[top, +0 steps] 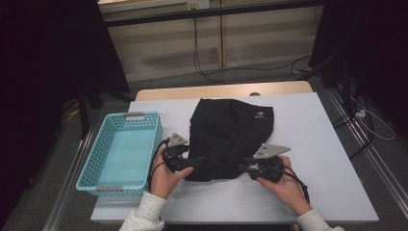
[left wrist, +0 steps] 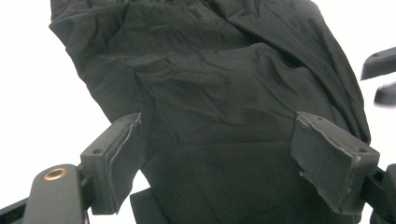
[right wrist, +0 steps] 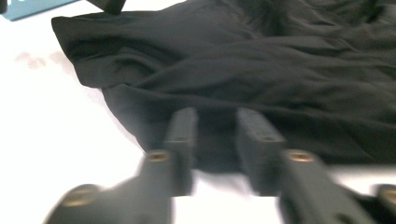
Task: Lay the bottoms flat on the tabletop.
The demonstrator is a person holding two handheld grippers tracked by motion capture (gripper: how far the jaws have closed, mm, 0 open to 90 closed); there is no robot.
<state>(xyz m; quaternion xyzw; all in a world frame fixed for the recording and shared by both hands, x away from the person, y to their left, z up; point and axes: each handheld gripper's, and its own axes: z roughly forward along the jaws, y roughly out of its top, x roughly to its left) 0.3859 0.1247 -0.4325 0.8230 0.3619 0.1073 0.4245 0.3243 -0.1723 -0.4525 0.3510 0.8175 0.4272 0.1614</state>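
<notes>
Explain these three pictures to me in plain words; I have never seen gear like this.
There is no robot here. A person at a table holds a hand tool with two black jaws in each hand: the left gripper and the right gripper. The wide picture comes from a camera above the table. The other two come from small cameras riding on each gripper, looking along its jaws. On the table lie a crumpled black garment and, to its left, a light blue basket. The left gripper's jaws stand wide apart, with the garment's near edge between them. The right gripper's jaws sit at that edge too, narrowly apart; the blurred picture leaves it unclear whether they pinch the cloth.
</notes>
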